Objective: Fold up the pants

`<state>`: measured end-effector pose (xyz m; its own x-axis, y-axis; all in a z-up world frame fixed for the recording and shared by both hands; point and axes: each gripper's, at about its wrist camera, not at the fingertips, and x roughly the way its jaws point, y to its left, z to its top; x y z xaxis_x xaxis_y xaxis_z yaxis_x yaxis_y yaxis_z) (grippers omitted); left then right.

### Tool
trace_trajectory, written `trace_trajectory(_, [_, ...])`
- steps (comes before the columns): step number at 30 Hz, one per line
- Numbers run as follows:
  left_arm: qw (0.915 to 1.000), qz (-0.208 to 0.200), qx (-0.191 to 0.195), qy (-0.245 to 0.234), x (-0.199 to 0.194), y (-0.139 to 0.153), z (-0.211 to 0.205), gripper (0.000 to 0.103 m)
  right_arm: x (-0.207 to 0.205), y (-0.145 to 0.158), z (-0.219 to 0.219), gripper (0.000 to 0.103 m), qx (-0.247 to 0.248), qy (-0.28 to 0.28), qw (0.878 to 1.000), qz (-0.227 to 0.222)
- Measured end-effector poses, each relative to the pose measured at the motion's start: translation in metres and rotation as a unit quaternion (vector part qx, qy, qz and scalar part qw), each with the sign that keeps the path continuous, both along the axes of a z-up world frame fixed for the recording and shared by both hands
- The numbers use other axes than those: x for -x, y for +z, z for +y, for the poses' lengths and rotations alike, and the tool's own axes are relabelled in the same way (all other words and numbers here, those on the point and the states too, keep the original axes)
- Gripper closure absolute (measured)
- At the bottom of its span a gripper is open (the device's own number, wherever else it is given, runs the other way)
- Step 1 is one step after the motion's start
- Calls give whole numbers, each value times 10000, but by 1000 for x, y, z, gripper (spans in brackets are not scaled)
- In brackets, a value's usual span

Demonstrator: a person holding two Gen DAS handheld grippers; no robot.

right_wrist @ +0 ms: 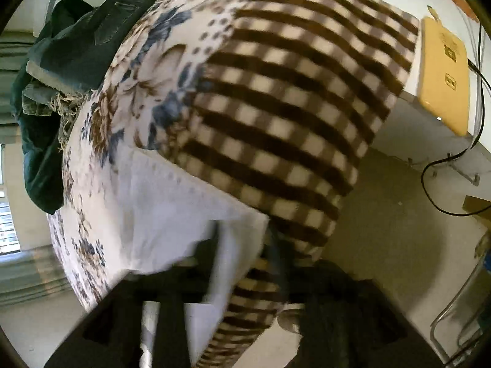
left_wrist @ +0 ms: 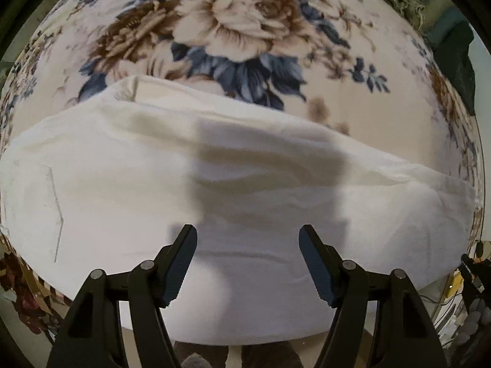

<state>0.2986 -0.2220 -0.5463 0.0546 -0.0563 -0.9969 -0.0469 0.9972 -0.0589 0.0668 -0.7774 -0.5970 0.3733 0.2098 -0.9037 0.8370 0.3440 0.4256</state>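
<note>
White pants (left_wrist: 233,184) lie folded in a wide band across a floral blanket (left_wrist: 245,21), with a stitched pocket outline at the left. My left gripper (left_wrist: 248,239) hovers just above the near part of the pants, jaws wide apart and empty. In the right wrist view the picture is smeared by motion. The white pants (right_wrist: 172,214) show at lower left on the blanket. My right gripper (right_wrist: 245,245) is a dark blur over the pants' right edge, with its jaws apart.
The blanket's brown checked border (right_wrist: 291,107) hangs over the table edge. A pile of dark green and denim clothes (right_wrist: 70,70) sits at the far corner. A yellow device (right_wrist: 445,73) with cables lies on a side surface. Bare floor (right_wrist: 383,230) is to the right.
</note>
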Motion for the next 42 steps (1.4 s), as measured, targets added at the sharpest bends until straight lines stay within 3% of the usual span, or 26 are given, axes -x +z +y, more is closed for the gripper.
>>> trace_trajectory(2, [9999, 137, -17, 19, 1, -16, 3, 36, 9, -5, 2, 46, -177, 43, 9992, -342])
trace_trajectory(5, [9994, 257, 138, 178, 4, -40, 11, 34, 4, -23, 15, 46, -461, 432, 9971, -433])
trace_trajectory(6, [9992, 159, 291, 217, 5, -45, 14, 24, 1, -31, 20, 46, -522, 514, 9964, -437])
trace_trajectory(7, [9987, 109, 456, 212, 6, -48, 14, 8, -2, -40, 23, 46, -582, 544, 9958, -444])
trace_trajectory(8, [9978, 75, 624, 190, 6, -51, 13, 0, -6, -48, 26, 46, -633, 532, 9949, -580])
trace_trajectory(11, [9990, 98, 413, 106, 5, -58, 5, 0, -13, -51, 30, 48, -545, 331, 9928, -1009])
trace_trajectory(15, [9998, 134, 75, 152, 6, -61, -4, 0, -26, -45, 39, 53, -616, 343, 9808, -1817])
trace_trajectory(20, [9992, 39, -28, 394, 6, -66, -6, 0, -49, -85, 45, 50, -1121, 199, 9737, -1973])
trace_trajectory(21, [9991, 30, -53, 411, 5, -65, -6, 0, -54, -88, 45, 54, -1107, 111, 9724, -2052])
trace_trajectory(22, [9992, 46, -59, 403, 4, -64, -6, 0, -56, -86, 45, 86, -987, 87, 9736, -2058])
trace_trajectory(23, [9992, 73, -47, 394, 4, -63, -5, 0, -57, -84, 44, 97, -912, 98, 9743, -2056])
trace_trajectory(26, [9991, 22, 64, 415, -2, -51, -2, 0, -52, -66, 38, 97, -590, -52, 9768, -2056])
trace_trajectory(30, [9962, -102, 208, 837, 3, -34, 21, 0, -49, -47, 41, 97, -490, 42, 9755, -2146])
trace_trajectory(35, [9925, -7, 105, 1221, 11, -23, 55, 0, -62, 5, 67, 97, 34, 626, 9738, -2186])
trace_trajectory(42, [9914, -284, 199, 1259, 32, 17, 99, 0, -97, 103, 181, 97, 895, 1864, 9502, -2331])
